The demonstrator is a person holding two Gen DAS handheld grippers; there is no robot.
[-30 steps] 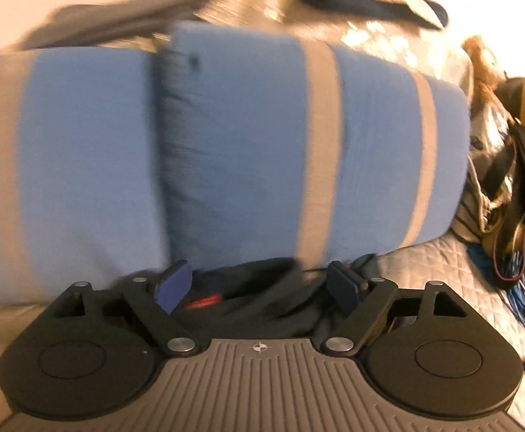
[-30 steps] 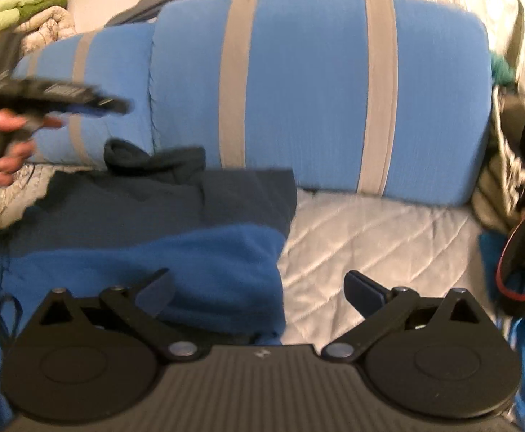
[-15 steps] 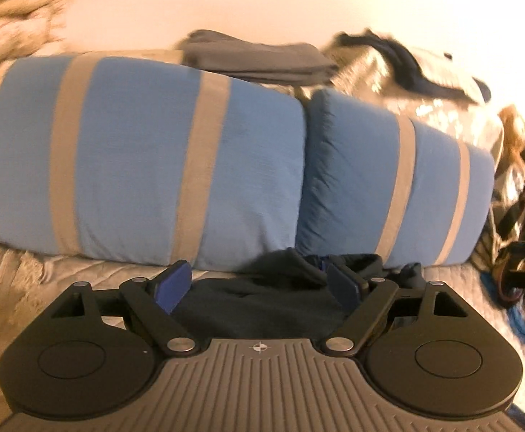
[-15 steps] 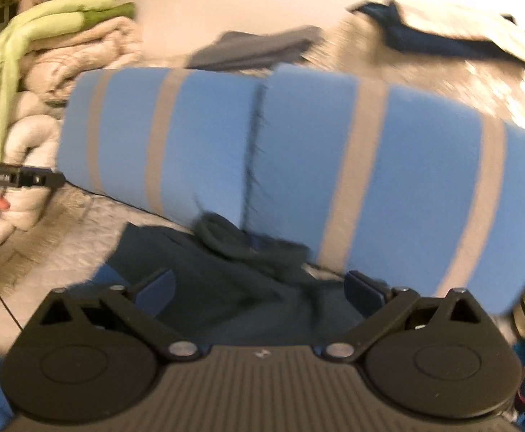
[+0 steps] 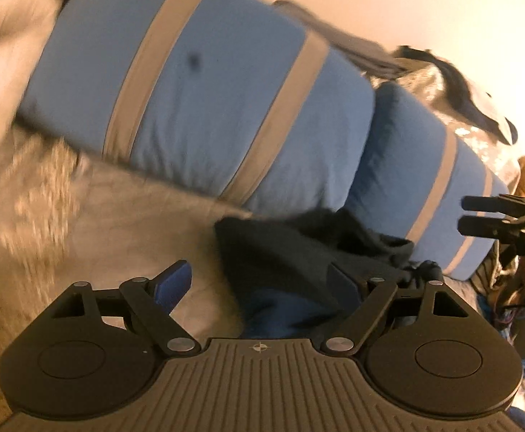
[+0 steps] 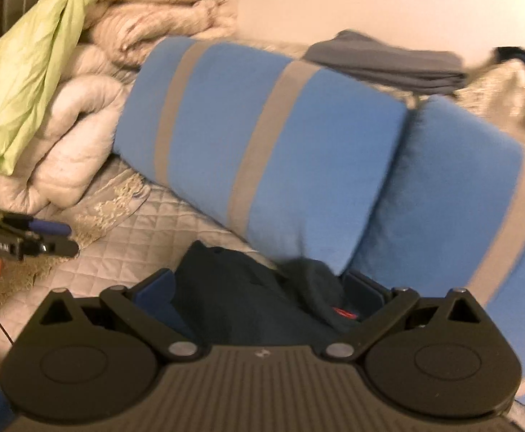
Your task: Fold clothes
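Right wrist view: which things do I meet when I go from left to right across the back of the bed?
Green quilt → beige blanket pile → first blue striped pillow → grey folded garment → second blue striped pillow.

Warm yellow-orange indoor cast, wall (image 5: 424, 3) blown out w/ glare top right, motion blur heavy at left edge on bedspread (image 5: 35, 194), pillows (image 6: 262, 136) soft-edged, fisheye bending at corners, dark garment (image 6: 233, 298) underexposed, detail lost
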